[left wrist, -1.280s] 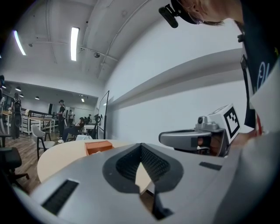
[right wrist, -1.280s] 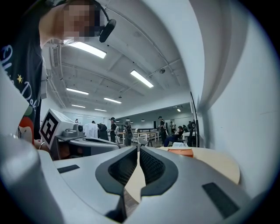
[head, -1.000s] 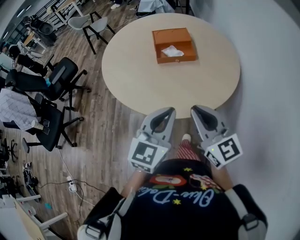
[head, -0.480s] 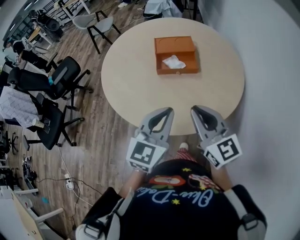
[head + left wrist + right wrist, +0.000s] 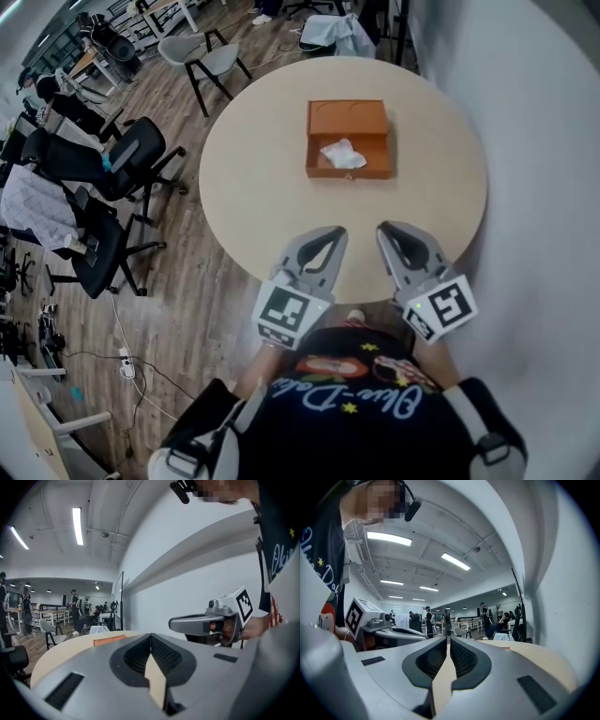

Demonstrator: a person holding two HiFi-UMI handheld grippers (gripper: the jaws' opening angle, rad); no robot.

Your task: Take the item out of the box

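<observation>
Orange box (image 5: 347, 120) w/ white item (image 5: 343, 155) inside; shirt script (image 5: 361, 395) unreadable.

table (image 5: 262, 178): smooth, matt, pale beige top.
box (image 5: 347, 117): orange, matt, looks like card.
item (image 5: 342, 155) inside it: white, crumpled; paper or thin cloth, cannot tell which.
left gripper (image 5: 332, 232) and right gripper (image 5: 386, 229): grey matt plastic shells; black ribbed pads (image 5: 461, 657) on the inner jaw faces.
floor (image 5: 187, 272): wood-grain planks, low sheen.
</observation>
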